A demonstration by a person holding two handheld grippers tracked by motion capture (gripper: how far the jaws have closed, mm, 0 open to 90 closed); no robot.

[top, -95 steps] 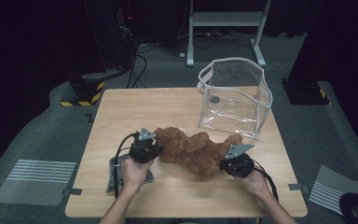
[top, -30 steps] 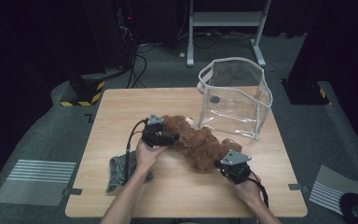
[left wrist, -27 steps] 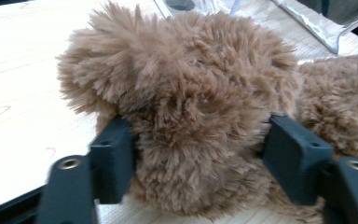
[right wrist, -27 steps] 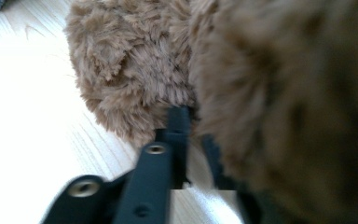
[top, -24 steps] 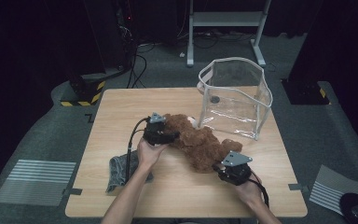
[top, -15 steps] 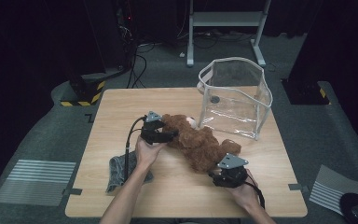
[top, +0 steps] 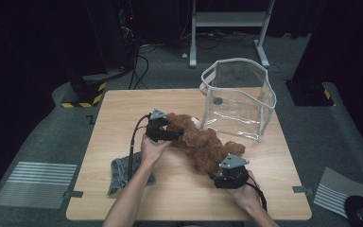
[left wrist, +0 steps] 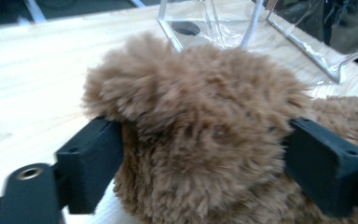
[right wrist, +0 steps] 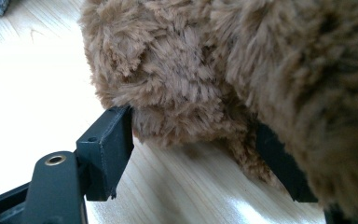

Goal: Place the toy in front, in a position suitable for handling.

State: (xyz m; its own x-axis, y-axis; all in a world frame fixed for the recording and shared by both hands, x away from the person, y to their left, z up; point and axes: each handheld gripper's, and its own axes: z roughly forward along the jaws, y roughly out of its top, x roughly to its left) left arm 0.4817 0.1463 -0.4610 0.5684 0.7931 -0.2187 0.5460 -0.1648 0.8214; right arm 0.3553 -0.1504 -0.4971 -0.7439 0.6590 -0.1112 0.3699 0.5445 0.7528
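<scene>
Brown plush is what I have in front of me: a teddy bear lying flat near the middle of the tabletop, its body running from about ten o'clock to four o'clock, with the clear plastic bag standing open just past it at one o'clock.

My left hand-held gripper sits at the bear's upper end, and in the left gripper view the pile bulges between the two black jaws, which have just been easing apart; the fur brushes both pads, but I judge it a loose cradle, not a pinch. My right hand-held gripper is at the lower end, jaws spread wide after just opening, with a furry limb between them and a gap showing beside the left pad.

I expect the toy to be light, soft and floppy (it will sag in the middle if lifted by one end). The fur gives plenty of friction, so slipping is a small worry; I would bite deep into stuffing at the head and a leg, not just the pile. A grey cloth lies at seven o'clock.
</scene>
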